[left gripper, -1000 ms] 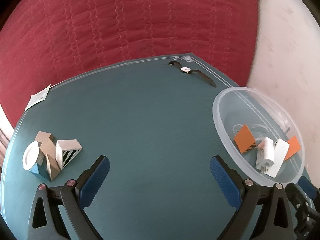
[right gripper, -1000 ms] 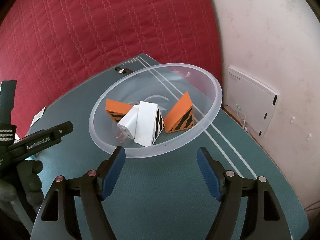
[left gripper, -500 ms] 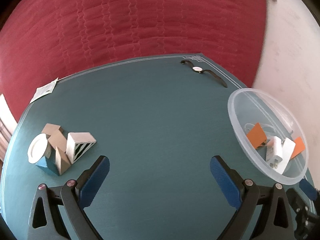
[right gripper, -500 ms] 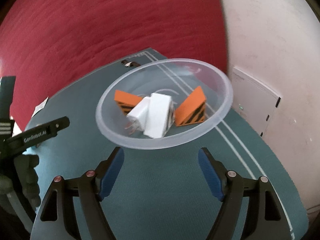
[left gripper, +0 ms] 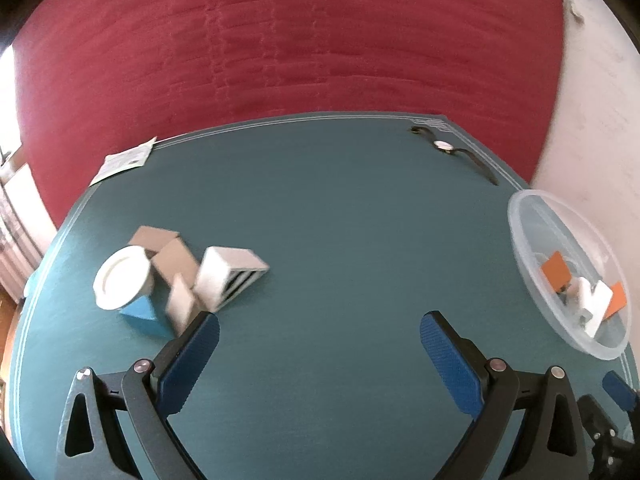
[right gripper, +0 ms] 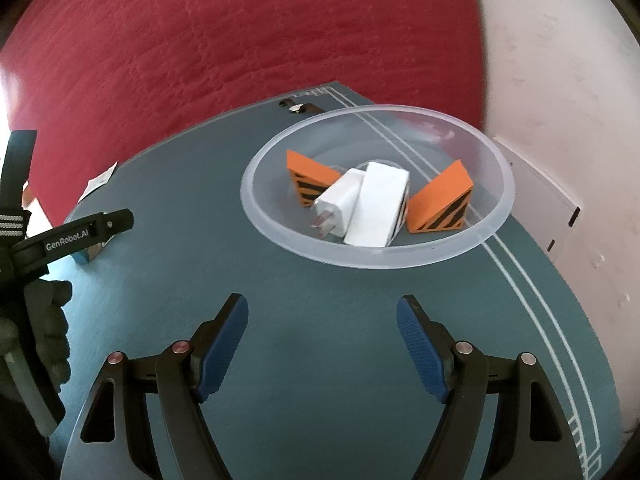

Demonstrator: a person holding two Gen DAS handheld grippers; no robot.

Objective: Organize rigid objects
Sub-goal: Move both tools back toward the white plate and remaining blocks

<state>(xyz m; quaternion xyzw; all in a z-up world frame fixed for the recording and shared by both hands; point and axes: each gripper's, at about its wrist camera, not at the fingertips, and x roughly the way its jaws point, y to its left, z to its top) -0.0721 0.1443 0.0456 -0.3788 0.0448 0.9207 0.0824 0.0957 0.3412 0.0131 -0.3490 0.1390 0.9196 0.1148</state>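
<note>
left tongs (left gripper: 320, 354) gape wide and empty over the teal worktop (left gripper: 340, 220), a cluster of blocks (left gripper: 180, 280) just ahead of the left pad. right tongs (right gripper: 322, 340) also wide, empty, facing the clear bowl (right gripper: 376, 256) that holds two orange wedges, a white charger and a white block.

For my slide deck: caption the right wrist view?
Open right gripper facing a clear bowl holding two orange wedges and white blocks.

The only readable lettering is "GenRobot.AI", in white on the black side of the left gripper (right gripper: 86, 232), seen well left of the right gripper's fingers (right gripper: 416, 340). The paper slip (left gripper: 124, 160) at the desk's far edge carries print too blurred to read.
</note>
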